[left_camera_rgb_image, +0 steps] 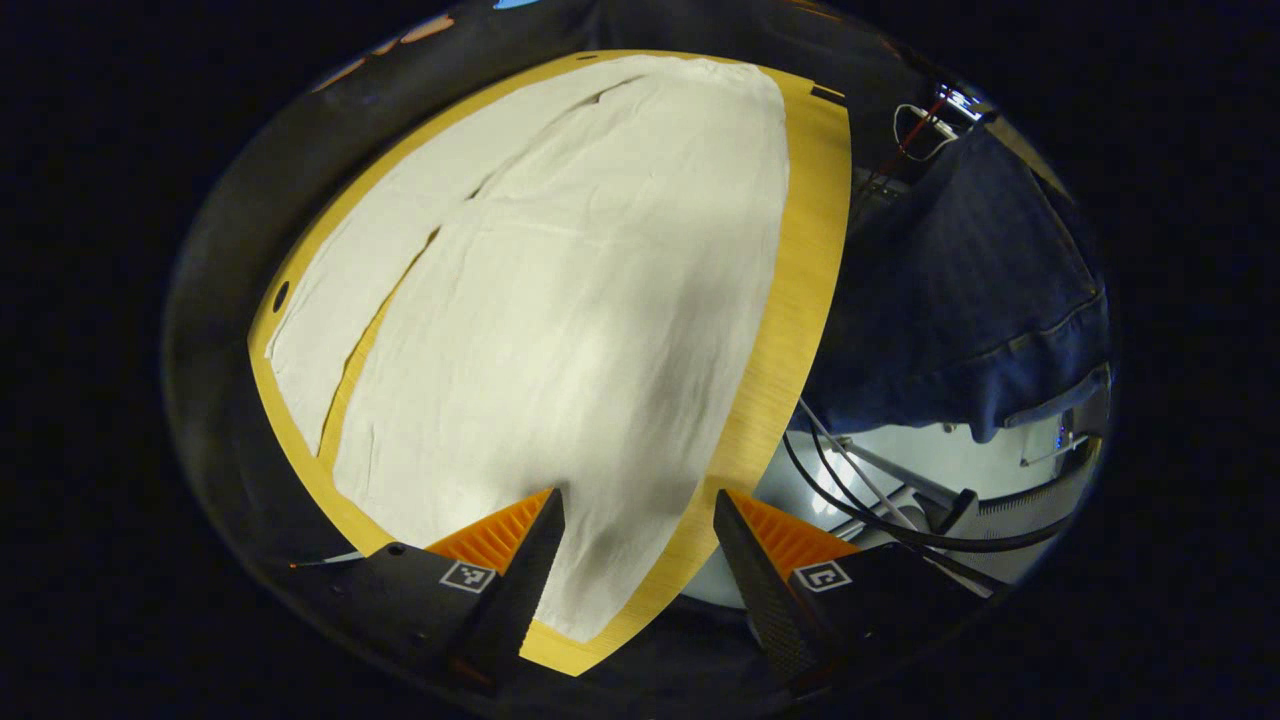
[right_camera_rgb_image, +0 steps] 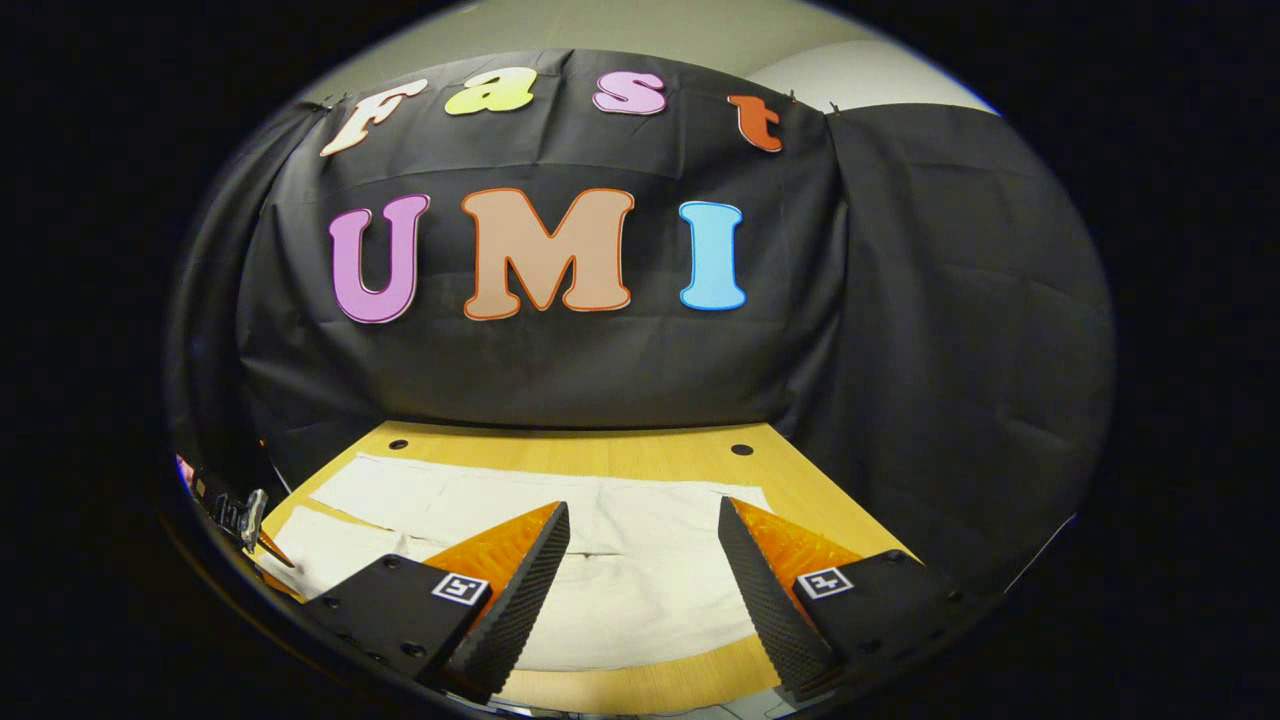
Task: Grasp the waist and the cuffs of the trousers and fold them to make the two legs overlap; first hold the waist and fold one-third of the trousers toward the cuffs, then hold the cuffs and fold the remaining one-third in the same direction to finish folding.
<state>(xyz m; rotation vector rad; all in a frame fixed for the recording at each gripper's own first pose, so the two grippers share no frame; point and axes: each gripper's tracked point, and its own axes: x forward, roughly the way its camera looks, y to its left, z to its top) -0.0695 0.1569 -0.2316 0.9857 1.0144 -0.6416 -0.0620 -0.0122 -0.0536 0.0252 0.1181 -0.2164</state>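
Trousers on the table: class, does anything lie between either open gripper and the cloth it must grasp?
Nothing visible does. The trousers lie flat on the table, with the left gripper and the right gripper both open above bare cloth.

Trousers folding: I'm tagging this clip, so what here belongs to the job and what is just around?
Job:
white trousers, flat, legs apart
left gripper, open
right gripper, open

Around:
wooden table
cables
person's jeans
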